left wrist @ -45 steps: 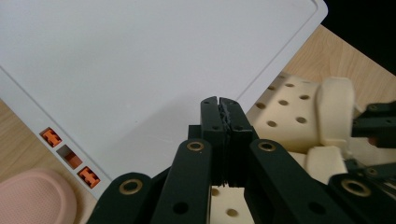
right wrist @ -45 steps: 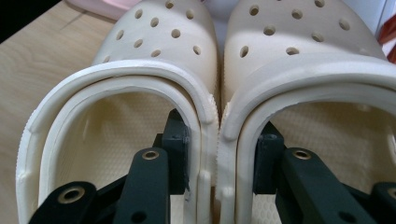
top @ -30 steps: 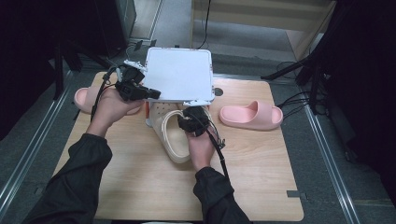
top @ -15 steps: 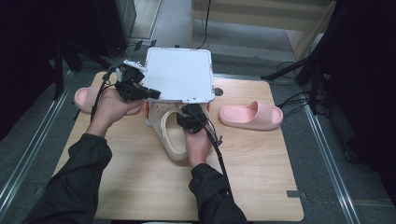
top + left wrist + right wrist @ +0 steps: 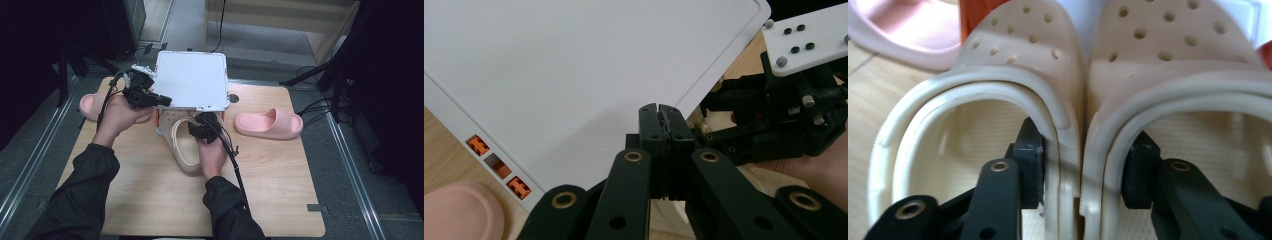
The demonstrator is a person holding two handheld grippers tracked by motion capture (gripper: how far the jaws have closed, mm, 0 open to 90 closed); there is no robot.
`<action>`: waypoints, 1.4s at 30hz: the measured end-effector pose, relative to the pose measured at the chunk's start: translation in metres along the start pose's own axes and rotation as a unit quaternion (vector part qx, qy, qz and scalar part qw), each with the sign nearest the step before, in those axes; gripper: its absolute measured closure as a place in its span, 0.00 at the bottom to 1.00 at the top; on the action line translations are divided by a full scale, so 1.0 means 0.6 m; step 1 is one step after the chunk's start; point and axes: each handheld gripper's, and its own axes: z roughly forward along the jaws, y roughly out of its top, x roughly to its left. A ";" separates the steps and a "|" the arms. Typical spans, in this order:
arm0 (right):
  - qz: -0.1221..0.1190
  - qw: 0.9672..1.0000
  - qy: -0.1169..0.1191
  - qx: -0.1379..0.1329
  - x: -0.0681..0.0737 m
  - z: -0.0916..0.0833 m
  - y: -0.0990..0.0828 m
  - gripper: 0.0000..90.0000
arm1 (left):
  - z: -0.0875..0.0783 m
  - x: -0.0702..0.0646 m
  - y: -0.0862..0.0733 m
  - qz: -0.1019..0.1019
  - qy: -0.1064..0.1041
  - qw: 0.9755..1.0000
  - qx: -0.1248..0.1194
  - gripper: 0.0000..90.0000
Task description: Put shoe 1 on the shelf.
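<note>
Flanking table point(image 5: 280, 200): pink slides point(image 5: 270, 124), lid point(image 5: 190, 80) overhanging clogs point(image 5: 182, 145).

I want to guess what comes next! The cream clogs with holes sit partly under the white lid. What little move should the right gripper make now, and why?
Probably lift the right gripper back out of the cream holed rubber clogs. Its jaws have just been opening, one inside each clog, and the left gripper holds the flat white plastic lid raised above them.
</note>
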 end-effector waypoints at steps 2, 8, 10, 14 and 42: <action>-0.008 1.000 -0.001 0.003 0.001 -0.002 0.000 0.65 | 0.000 0.000 0.000 -0.001 -0.001 1.000 0.000 0.99; -0.008 1.000 0.011 0.000 -0.001 -0.020 -0.006 0.58 | 0.000 0.000 0.000 -0.001 0.000 1.000 -0.001 0.99; -0.009 1.000 0.015 0.003 -0.001 -0.030 -0.009 0.57 | 0.000 0.000 0.000 -0.001 0.000 1.000 -0.001 0.99; -0.013 1.000 0.022 0.003 -0.002 -0.055 -0.019 0.57 | 0.000 0.000 0.000 -0.003 0.001 1.000 0.000 0.99; -0.098 0.988 0.117 0.016 0.028 -0.161 -0.152 0.94 | 0.000 -0.004 0.000 -0.007 0.007 1.000 0.001 0.99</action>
